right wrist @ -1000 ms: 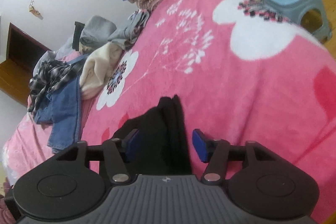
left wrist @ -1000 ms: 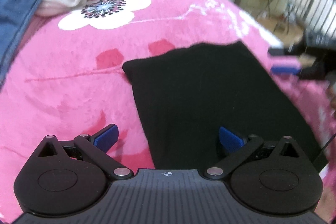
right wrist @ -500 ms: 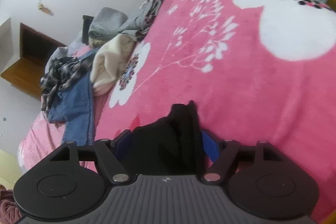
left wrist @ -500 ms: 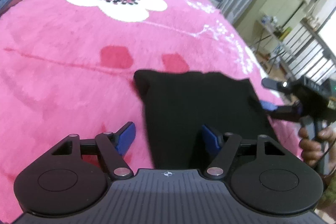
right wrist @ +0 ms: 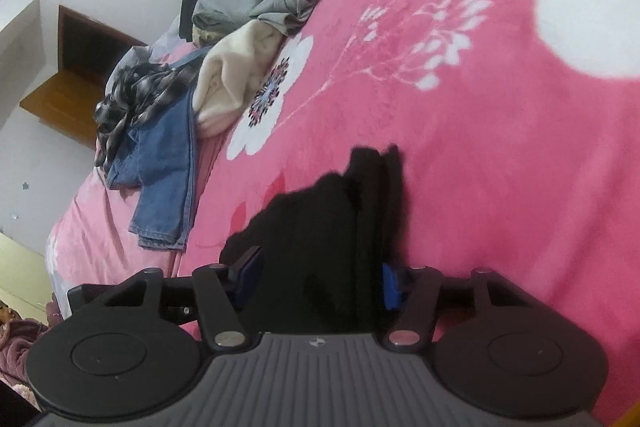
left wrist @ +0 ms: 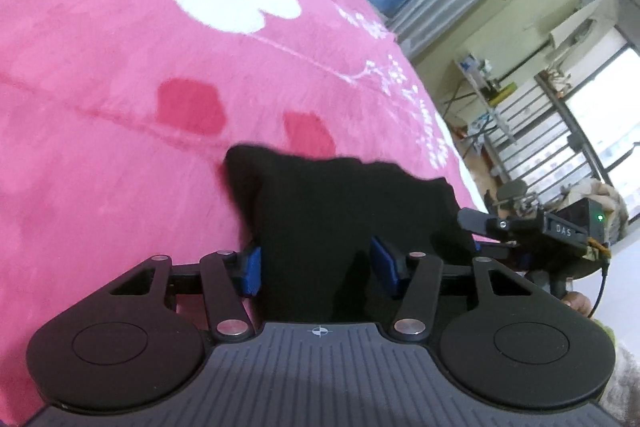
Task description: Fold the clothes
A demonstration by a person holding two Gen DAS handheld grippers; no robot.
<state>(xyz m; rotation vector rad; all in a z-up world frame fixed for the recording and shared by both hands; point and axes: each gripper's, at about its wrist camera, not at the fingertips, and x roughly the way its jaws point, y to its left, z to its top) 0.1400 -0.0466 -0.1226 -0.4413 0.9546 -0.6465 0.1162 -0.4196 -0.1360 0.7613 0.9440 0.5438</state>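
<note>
- The black garment (left wrist: 344, 211) is lying partly folded on the pink floral blanket (left wrist: 120, 99) of the bed, its near edge reaching in between the pads of both tools.
- The left tool (left wrist: 316, 269) is closing its jaws around the near left part of that edge; the blue pads are standing either side of the cloth, and I cannot tell that they are pressing on it yet.
- The right tool (right wrist: 316, 281) is closing as well, with the garment's stacked right-hand layers (right wrist: 376, 195) sitting between its pads (the right pad looks to be just touching the fold, the left one still showing a gap).
- The cloth is looking soft, limp and light, so it is likely going to sag and drape once lifted; nothing fragile here.
- On a plush blanket it is probably going to drag rather than slide, so lifting clear seems wiser than pulling flat.
- The sensible hold is at the two near corners, taking all layers together, since a thin bite risks catching only the top one.
- A pile of unfolded clothes (right wrist: 168, 107) is waiting well apart at the far side.
</note>
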